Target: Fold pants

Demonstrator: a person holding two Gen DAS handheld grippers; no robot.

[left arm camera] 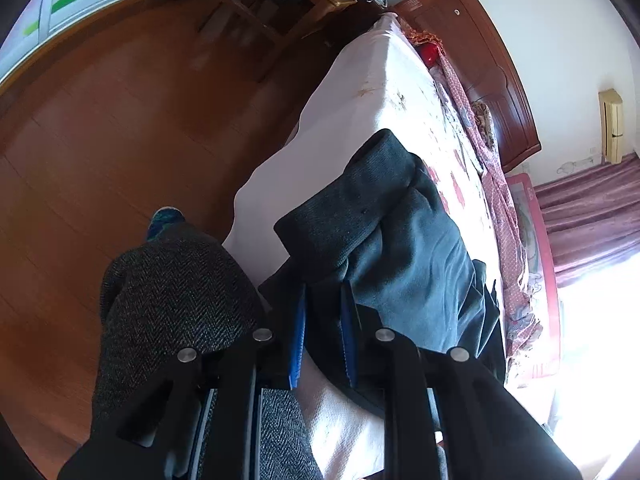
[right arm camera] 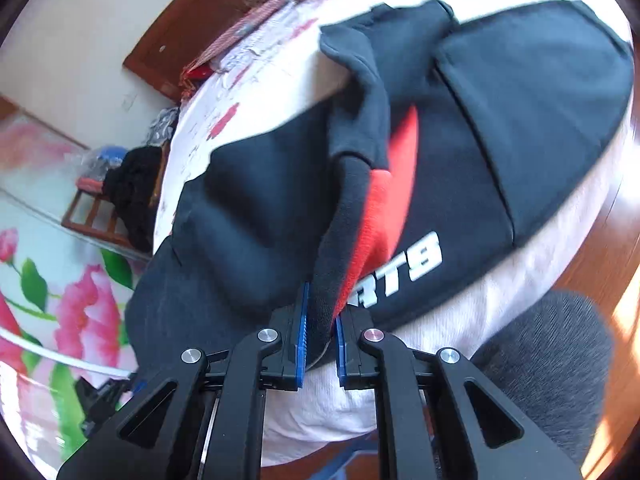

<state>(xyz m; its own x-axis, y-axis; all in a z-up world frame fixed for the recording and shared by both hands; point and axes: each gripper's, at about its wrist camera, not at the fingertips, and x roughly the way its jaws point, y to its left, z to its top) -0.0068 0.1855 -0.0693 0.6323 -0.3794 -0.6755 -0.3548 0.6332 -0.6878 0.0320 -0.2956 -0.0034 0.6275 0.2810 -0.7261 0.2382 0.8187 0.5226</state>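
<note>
Dark pants [left arm camera: 420, 240] lie on a bed with a white patterned sheet [left arm camera: 360, 92]. Their ribbed cuff [left arm camera: 360, 200] is lifted off the sheet, and my left gripper [left arm camera: 323, 300] is shut on the dark cloth just below it. In the right wrist view the pants [right arm camera: 500, 120] spread over the bed [right arm camera: 460, 340], showing white lettering [right arm camera: 404, 268] and a red stripe [right arm camera: 384, 200]. A raised ridge of black and red cloth runs down into my right gripper [right arm camera: 320, 312], whose blue pads are shut on it.
A person's leg in grey herringbone cloth [left arm camera: 172, 288] stands against the bed's edge. Wooden floor [left arm camera: 120, 140] lies to the left, with a wooden chair piled with dark clothes [left arm camera: 280, 8] beyond. A brown headboard [left arm camera: 492, 72] and bedding bundle close the far end.
</note>
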